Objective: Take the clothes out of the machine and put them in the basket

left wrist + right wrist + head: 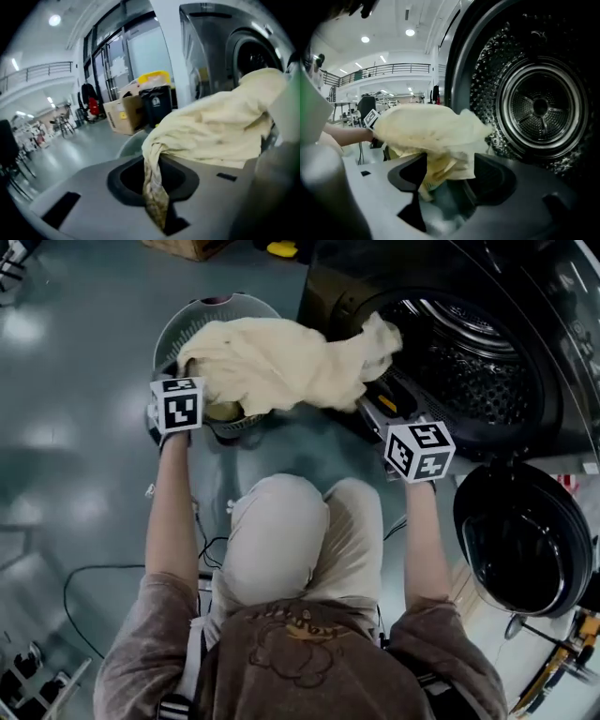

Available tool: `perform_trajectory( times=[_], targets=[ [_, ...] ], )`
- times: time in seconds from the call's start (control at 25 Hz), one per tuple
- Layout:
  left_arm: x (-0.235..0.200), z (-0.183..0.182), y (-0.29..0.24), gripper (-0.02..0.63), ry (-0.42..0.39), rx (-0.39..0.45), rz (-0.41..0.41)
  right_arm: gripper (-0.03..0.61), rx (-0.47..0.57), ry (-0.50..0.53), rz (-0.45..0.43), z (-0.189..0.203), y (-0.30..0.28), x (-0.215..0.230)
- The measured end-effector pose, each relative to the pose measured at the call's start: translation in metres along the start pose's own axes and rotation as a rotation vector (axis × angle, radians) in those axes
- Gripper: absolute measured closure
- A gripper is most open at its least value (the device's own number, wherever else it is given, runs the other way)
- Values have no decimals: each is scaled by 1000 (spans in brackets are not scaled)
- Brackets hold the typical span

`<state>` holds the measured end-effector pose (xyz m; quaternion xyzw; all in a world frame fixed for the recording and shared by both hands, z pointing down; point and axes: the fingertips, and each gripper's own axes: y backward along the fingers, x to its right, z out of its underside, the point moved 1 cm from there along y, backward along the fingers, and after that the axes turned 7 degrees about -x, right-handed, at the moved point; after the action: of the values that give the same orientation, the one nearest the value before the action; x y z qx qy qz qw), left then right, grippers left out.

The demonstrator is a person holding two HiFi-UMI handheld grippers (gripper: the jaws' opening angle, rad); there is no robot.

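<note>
So the cream cloth is strung out between both grippers right now, halfway out of the washing machine. Its left end sits over the round grey laundry basket, which stands on the floor just beside the machine. The right end is bunched at the mouth of the drum, with one corner poking back over the rim.

The left gripper has its jaws pinched together on a thin twisted tail of the cloth; in the left gripper view the strip runs down through the slot between them, and the rest billows up and off to the right. The right gripper has its jaws standing partway apart, with a thick fold of the same cloth filling the gap and pressed from both sides. Behind it you look straight into the shiny perforated drum.

The round door hangs wide open at the person's right. The person is down on their knees in front of the machine with both arms stretched forward. Behind the basket, the left gripper view catches a cardboard box and a black bin with something yellow on top
</note>
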<state>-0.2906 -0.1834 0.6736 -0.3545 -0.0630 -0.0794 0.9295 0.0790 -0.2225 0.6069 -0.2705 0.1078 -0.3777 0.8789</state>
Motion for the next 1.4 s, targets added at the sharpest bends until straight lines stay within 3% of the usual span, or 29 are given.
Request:
perform_trajectory(
  times=[0.04,0.12,0.2,0.24,0.36,0.4,0.44,0.48,0.56,0.72,0.8,0.84,0.92,1.04,1.12,1.28,1.4],
  targets=[
    [-24,7,6,533,-6,-26,-56,268,-5,12,-29,-1,-9,-11],
    [-34,4,15,268,-68,-6,-95,272,-19,33,-74,-3,-26,-32],
    [2,-14,28,214,-240,73,-59,262,-37,35,-110,0,-41,-48],
    [38,-20,34,209,-338,104,27,262,-48,31,-127,2,-48,-55],
    [177,-15,36,175,-590,142,441,270,-69,17,-160,6,-61,-69],
    [209,-12,28,176,-667,129,510,270,-71,12,-164,6,-61,-71],
    [226,-8,18,271,-739,97,525,270,-70,8,-167,5,-60,-72],
    [227,-5,8,527,-784,68,506,269,-69,5,-166,5,-57,-72],
    [188,-11,-5,561,-727,36,405,274,-64,-3,-160,7,-50,-67],
    [27,-23,-19,549,-424,-97,35,302,-58,-52,-149,13,-44,-53],
    [-17,-7,-15,394,-401,-154,-103,319,-76,-79,-172,18,-43,-62],
    [-19,-2,-5,362,-397,-139,-119,333,-88,-88,-191,18,-41,-69],
    [10,-1,27,354,-345,-76,-11,362,-112,-99,-228,6,-32,-82],
    [78,-19,89,372,-152,-49,310,390,-140,-123,-282,-35,-2,-99],
    [101,-49,142,360,-52,-52,448,394,-151,-138,-303,-76,30,-108],
    [103,-149,253,379,84,-26,577,397,-140,-158,-290,-184,109,-113],
    [89,-235,321,382,132,5,626,399,-112,-153,-277,-276,162,-112]
  ],
)
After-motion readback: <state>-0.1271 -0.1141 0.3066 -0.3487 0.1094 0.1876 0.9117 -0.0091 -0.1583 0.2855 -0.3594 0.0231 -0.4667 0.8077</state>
